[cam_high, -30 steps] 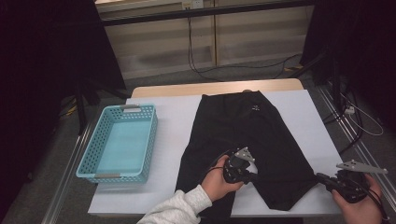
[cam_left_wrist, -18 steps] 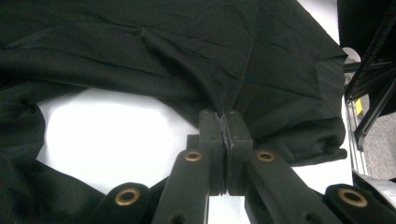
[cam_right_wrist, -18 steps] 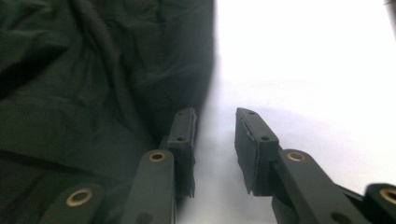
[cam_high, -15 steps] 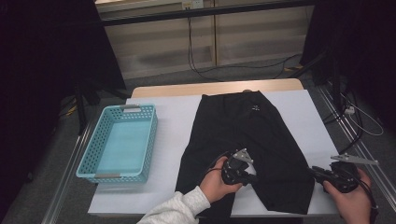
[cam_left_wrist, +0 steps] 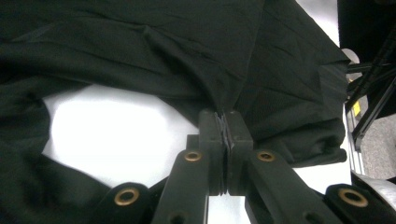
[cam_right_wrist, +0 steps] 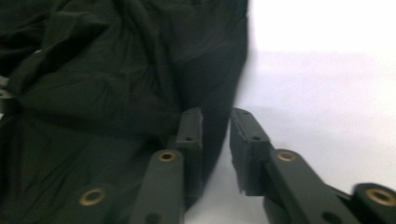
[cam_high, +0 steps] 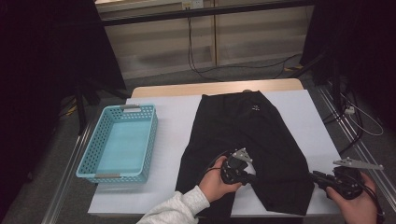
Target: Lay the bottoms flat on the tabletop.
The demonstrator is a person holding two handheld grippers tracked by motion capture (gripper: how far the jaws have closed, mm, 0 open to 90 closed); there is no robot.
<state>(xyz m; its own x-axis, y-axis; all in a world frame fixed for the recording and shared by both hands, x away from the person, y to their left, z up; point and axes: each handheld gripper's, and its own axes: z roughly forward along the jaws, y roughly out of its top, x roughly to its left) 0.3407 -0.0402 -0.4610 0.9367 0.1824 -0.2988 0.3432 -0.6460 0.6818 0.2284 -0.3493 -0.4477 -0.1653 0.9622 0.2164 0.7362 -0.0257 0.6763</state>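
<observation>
A pair of black shorts (cam_high: 252, 135) lies flat on the white table (cam_high: 173, 126), waistband at the far side. My left gripper (cam_high: 254, 177) rests at the crotch between the two legs. In the left gripper view it (cam_left_wrist: 225, 126) is shut on a thin fold of the black fabric (cam_left_wrist: 140, 51). My right gripper (cam_high: 314, 176) sits at the outer hem of the right leg. Its jaws (cam_right_wrist: 216, 119) have just been opening. The hem's edge (cam_right_wrist: 224, 70) lies in the gap, and the pads stand off it.
A light blue plastic basket (cam_high: 150, 140) stands on the left of the table. Bare white tabletop (cam_high: 317, 126) runs along the right of the shorts. Cables and black stand legs (cam_high: 336, 88) are on the floor beyond the table's right edge.
My right hand has shifted a little toward the far side and inward at the right leg's hem. The left hand and the shorts have stayed put.
</observation>
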